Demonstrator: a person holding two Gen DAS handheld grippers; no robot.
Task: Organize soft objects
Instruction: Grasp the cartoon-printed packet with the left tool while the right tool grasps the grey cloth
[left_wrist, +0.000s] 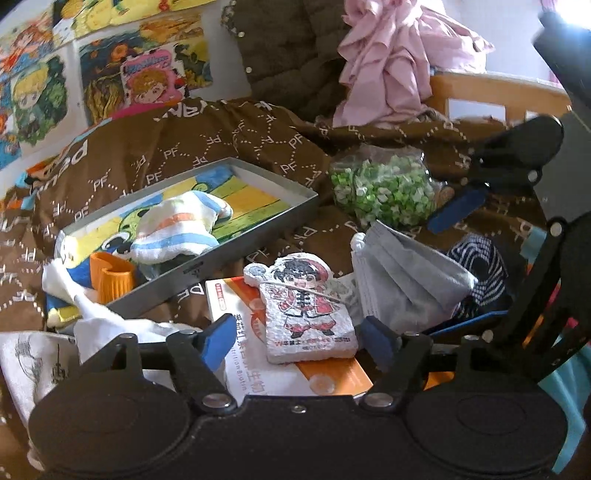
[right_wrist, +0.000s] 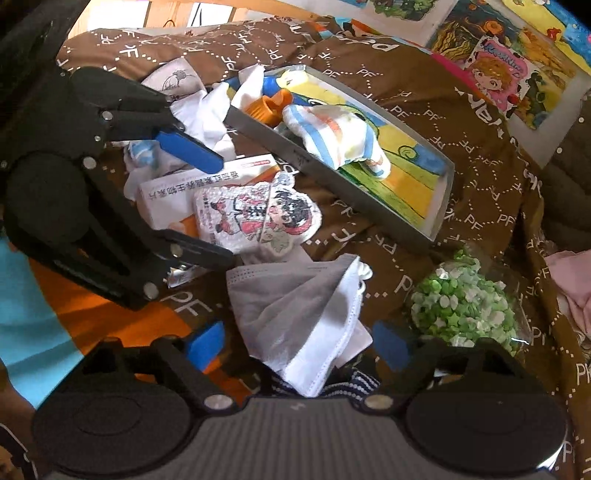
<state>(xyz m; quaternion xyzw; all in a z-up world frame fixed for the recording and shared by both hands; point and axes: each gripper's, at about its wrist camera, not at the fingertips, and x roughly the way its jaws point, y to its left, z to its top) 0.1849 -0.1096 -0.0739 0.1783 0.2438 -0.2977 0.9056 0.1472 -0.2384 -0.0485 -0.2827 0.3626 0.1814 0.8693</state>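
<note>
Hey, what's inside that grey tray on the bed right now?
In the grey tray: a striped white cloth and an orange ribbed item near one end. The cloth covers part of the tray's cartoon-printed bottom.

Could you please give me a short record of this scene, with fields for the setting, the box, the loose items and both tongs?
setting: brown bedspread
box: grey tray, holding a striped cloth
loose items: cartoon sponge lying on an orange-white packet; grey face mask; bag of green stars
left tongs: open, either side of the sponge, not gripping
right tongs: open, over the mask
</note>
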